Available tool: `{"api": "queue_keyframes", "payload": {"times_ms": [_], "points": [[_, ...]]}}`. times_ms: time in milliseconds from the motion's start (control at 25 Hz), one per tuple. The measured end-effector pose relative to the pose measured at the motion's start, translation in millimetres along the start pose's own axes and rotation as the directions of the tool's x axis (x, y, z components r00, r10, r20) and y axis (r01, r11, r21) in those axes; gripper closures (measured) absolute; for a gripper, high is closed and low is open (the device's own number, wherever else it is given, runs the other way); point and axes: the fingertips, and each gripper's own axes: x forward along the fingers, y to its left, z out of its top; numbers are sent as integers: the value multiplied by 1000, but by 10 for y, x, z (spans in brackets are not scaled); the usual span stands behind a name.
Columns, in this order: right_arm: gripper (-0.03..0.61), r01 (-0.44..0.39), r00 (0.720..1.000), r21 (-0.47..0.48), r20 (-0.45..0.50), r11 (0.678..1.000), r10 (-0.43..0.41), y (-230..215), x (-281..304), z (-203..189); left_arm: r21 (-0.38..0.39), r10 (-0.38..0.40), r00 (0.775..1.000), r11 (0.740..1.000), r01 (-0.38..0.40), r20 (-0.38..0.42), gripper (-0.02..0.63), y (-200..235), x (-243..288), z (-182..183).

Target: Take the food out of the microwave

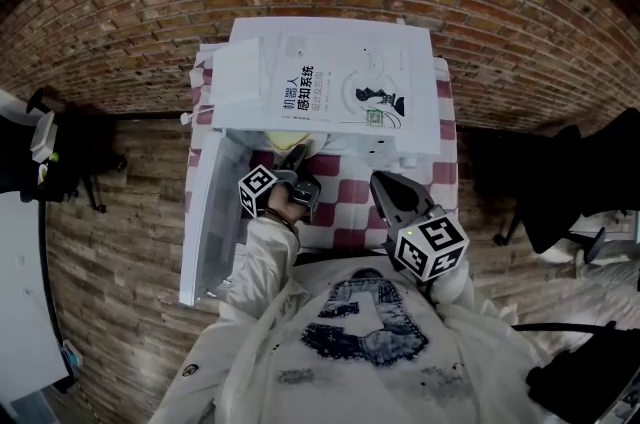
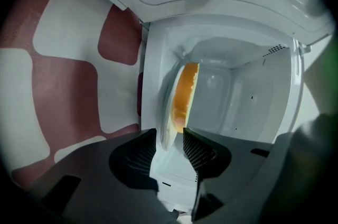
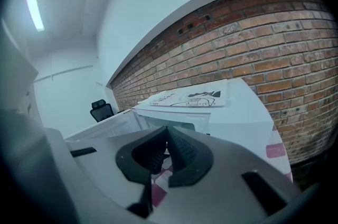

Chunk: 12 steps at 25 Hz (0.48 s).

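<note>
While orange food (image 2: 186, 93) sits edge-on on its white plate (image 2: 167, 120),
left gripper (image 2: 169, 133) gapes round the rim; right gripper (image 3: 167, 132) is pressed together.

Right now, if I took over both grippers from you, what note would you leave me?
Left gripper: open, astride the rim of the plate, not clamping.
Right gripper: shut, empty, held outside the microwave.
Things: the plate with yellow food sits inside the microwave; the door stands open.
Done: door open, left gripper at the plate.
Left: close on the plate and draw it out.
</note>
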Motion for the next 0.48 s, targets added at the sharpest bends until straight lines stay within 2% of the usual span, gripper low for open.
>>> {"api": "queue_keyframes", "payload": {"times_ms": [320,480], "points": [[563,18,1000,-7,-11,1000,-18,-51,-22,-18,6,-44,994,999,45,-96,449,-37,129,-75],[563,17,1000,-10,-16,1000,-17,-44,-6,-22,12,-40,992,999,42,-117,488,-26,155,-78]]}}
